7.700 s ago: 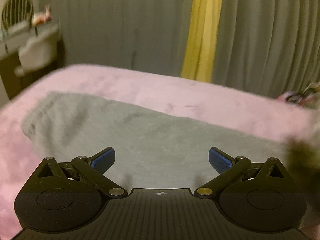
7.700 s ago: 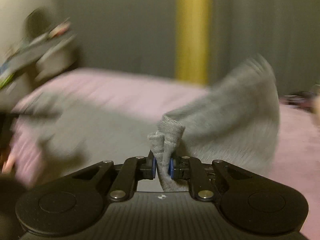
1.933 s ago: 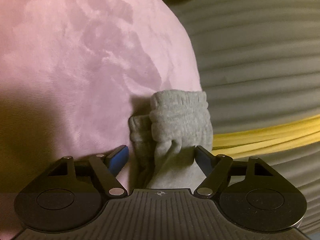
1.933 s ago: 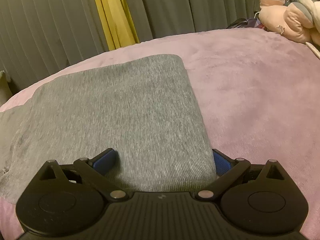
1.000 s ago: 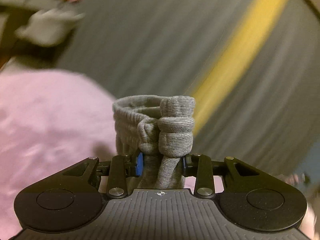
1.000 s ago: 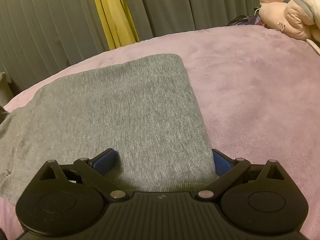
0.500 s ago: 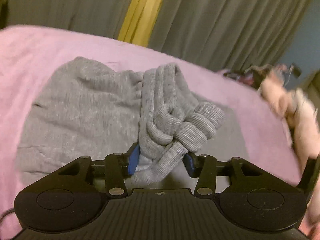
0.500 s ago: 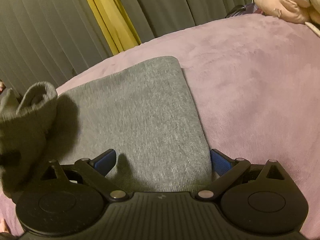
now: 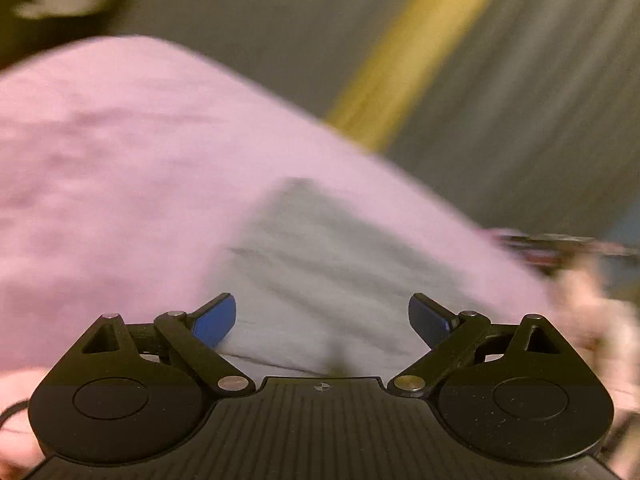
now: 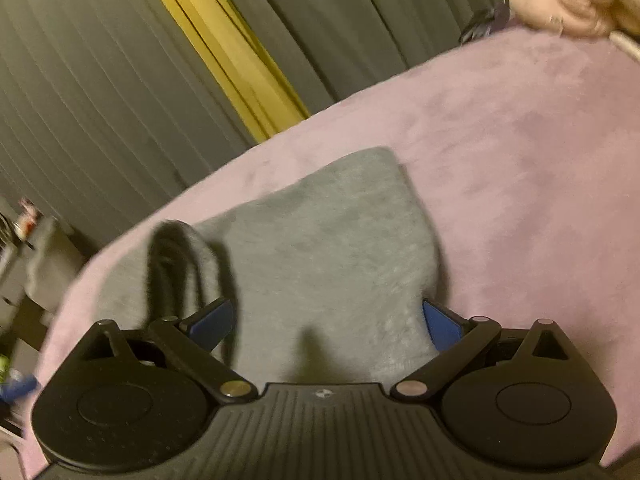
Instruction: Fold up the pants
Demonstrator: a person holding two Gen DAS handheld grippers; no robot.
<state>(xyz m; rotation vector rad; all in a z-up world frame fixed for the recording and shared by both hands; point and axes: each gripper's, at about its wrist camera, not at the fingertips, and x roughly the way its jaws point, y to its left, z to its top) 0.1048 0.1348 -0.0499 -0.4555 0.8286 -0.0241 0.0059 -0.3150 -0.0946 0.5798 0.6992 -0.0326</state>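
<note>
Two grippers hang open over a pink blanket that fills most of both wrist views, with grey curtains and one yellow curtain strip hanging behind it. Grey pants lie folded on the blanket, a compact block with one rounded corner toward the curtains; a dark curved shape, too blurred to identify, crosses their left part in the right wrist view. In the left wrist view, smeared by motion, the pants show as a grey slab running from the fingers toward the curtain side, blanket wrapping around them on the left and beyond.

Left gripper stands with jaws spread wide, having just been opening; nothing sits between its blue pads, and the pants lie below and ahead of them. Right gripper is likewise spread wide, its blue pads apart with the near edge of the pants showing in the gap; whether they touch the cloth cannot be told. A pink plush toy rests at the far right edge of the blanket. Cluttered furniture shows blurred at the left edge of the right wrist view.
</note>
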